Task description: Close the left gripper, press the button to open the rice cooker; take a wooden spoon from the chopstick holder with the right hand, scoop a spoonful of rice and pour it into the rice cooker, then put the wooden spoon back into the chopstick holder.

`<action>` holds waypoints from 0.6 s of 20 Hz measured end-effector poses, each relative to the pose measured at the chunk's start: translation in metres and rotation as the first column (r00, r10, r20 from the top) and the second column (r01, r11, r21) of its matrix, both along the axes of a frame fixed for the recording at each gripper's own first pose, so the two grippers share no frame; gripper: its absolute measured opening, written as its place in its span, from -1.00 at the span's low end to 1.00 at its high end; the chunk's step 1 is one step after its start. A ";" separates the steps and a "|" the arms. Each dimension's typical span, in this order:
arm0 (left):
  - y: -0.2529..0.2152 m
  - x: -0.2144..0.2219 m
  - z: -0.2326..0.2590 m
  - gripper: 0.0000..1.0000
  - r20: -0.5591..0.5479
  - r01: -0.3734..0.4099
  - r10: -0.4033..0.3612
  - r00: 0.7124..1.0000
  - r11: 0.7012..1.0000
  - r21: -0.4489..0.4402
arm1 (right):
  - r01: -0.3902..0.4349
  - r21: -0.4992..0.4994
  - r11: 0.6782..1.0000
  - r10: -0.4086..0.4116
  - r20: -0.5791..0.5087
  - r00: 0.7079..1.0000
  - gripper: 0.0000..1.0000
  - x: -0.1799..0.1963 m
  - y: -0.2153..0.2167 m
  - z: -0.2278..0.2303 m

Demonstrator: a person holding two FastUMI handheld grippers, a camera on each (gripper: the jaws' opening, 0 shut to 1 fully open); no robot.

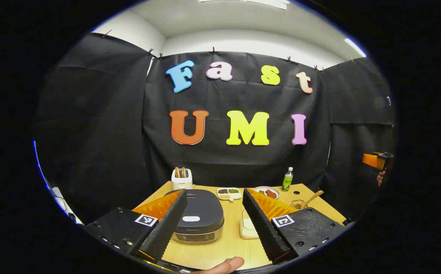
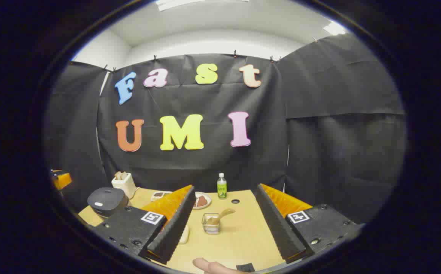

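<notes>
While both pairs of tongs are held wide apart and empty above the bench [image 2: 239,236], nothing is gripped.

Between the fingers of the left tongs [image 1: 214,224] the closed rice cooker [image 1: 199,220] is seen, with the chopstick holder [image 1: 181,179] beyond it. Ahead of the right tongs [image 2: 224,228], between their fingers, a clear container [image 2: 211,223] is seen with a wooden spoon [image 2: 222,215] leaning in it; the rice cooker is seen far to their left.

Rice cooker [image 1: 197,215] left on table [image 1: 220,251] — bottle [image 1: 287,179] behind.
</notes>
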State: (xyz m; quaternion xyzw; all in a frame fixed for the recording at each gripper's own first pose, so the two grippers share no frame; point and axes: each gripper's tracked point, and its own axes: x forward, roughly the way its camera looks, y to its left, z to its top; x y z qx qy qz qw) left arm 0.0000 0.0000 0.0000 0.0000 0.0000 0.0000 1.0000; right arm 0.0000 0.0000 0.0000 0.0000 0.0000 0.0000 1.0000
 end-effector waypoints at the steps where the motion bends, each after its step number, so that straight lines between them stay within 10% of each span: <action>1: 0.002 0.000 -0.002 0.88 -0.004 0.000 0.000 1.000 1.000 -0.005 | -0.014 0.003 1.000 0.014 -0.004 1.000 0.89 -0.004 0.003 -0.002; 12: 0.026 0.002 -0.003 0.88 0.026 -0.014 0.013 1.000 1.000 0.022 | -0.069 0.016 0.997 0.070 -0.007 0.998 0.89 -0.022 0.009 -0.008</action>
